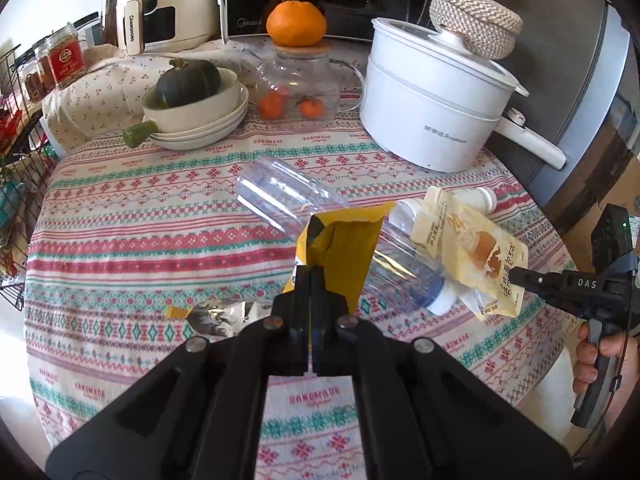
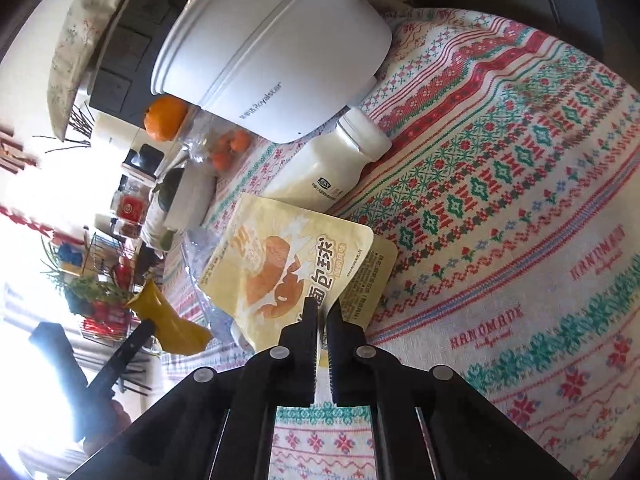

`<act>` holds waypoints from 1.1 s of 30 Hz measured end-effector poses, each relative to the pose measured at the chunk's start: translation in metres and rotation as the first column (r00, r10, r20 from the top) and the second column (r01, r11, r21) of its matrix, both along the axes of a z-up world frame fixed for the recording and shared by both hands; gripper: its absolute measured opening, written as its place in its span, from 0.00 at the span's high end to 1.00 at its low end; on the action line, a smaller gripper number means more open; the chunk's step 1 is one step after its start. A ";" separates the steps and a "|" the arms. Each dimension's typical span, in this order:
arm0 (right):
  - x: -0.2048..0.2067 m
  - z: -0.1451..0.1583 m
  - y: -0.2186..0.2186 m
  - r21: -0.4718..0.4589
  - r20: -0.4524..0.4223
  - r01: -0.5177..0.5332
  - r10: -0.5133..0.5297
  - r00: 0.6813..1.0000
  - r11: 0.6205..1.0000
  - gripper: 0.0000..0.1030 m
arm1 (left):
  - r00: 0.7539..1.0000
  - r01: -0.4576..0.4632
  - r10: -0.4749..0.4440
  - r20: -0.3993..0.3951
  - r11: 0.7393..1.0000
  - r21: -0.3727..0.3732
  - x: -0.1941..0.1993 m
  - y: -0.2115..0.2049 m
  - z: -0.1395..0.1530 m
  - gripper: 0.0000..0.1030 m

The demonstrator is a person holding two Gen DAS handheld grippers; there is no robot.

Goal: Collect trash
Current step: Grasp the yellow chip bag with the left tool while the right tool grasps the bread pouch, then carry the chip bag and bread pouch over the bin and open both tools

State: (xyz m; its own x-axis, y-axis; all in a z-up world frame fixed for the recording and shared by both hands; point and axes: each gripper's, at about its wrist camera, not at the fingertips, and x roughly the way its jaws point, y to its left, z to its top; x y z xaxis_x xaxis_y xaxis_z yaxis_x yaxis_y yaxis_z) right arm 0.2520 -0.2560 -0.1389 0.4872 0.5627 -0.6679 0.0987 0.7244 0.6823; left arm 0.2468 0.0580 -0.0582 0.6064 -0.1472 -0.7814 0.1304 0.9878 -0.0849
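The clear bottle (image 1: 320, 236) on the tablecloth (image 1: 140, 220) is partly hidden by the yellow wrapper (image 1: 344, 252), which is pinched in the closed left gripper (image 1: 310, 280). The cream pouch (image 2: 296, 264) is clamped by the closed right gripper (image 2: 322, 312), covering the white bottle (image 2: 320, 172). Tangerines are seen inside the glass teapot (image 1: 298, 88).

"CHANGHONG" on the cream air fryer (image 1: 160, 4); "Midea" on the microwave (image 1: 250, 23); "Royalstar" on the white cooker (image 2: 260, 102); "HANDMADE" repeated along the tablecloth (image 1: 315, 391); "DAS" on the right hand-held gripper (image 1: 516, 274); "面包球" on the snack pouch (image 2: 320, 276) at its tips.
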 end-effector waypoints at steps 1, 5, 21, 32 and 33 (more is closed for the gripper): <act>-0.002 0.003 -0.001 -0.005 0.007 0.000 0.000 1.000 1.000 0.97 | 1.000 0.001 -0.001 0.001 1.000 -0.001 -0.003 -0.002 0.002 1.00; -0.022 0.028 -0.011 -0.011 0.063 -0.005 0.006 0.998 1.000 0.97 | 1.000 0.005 -0.005 0.009 1.000 -0.010 -0.017 -0.012 0.010 1.00; -0.120 0.112 -0.058 -0.183 0.188 0.004 0.031 0.982 0.983 0.98 | 0.990 0.129 -0.123 0.068 0.987 -0.092 -0.101 -0.076 0.049 1.00; -0.200 0.134 -0.075 -0.227 0.244 -0.014 0.071 0.967 0.974 0.98 | 0.969 0.243 -0.233 0.081 0.958 -0.151 -0.153 -0.111 0.047 1.00; -0.208 0.137 -0.078 -0.230 0.253 -0.011 0.071 0.965 0.973 0.98 | 0.965 0.259 -0.249 0.081 0.954 -0.152 -0.158 -0.116 0.046 1.00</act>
State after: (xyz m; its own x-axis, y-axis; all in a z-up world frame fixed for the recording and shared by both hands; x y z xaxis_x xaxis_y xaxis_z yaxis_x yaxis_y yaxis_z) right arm 0.0445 -0.3339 -0.0018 0.6393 0.4360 -0.6334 -0.0921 0.8612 0.4999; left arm 0.0892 -0.0578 -0.0126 0.5777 -0.4223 -0.6985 0.3851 0.8955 -0.2229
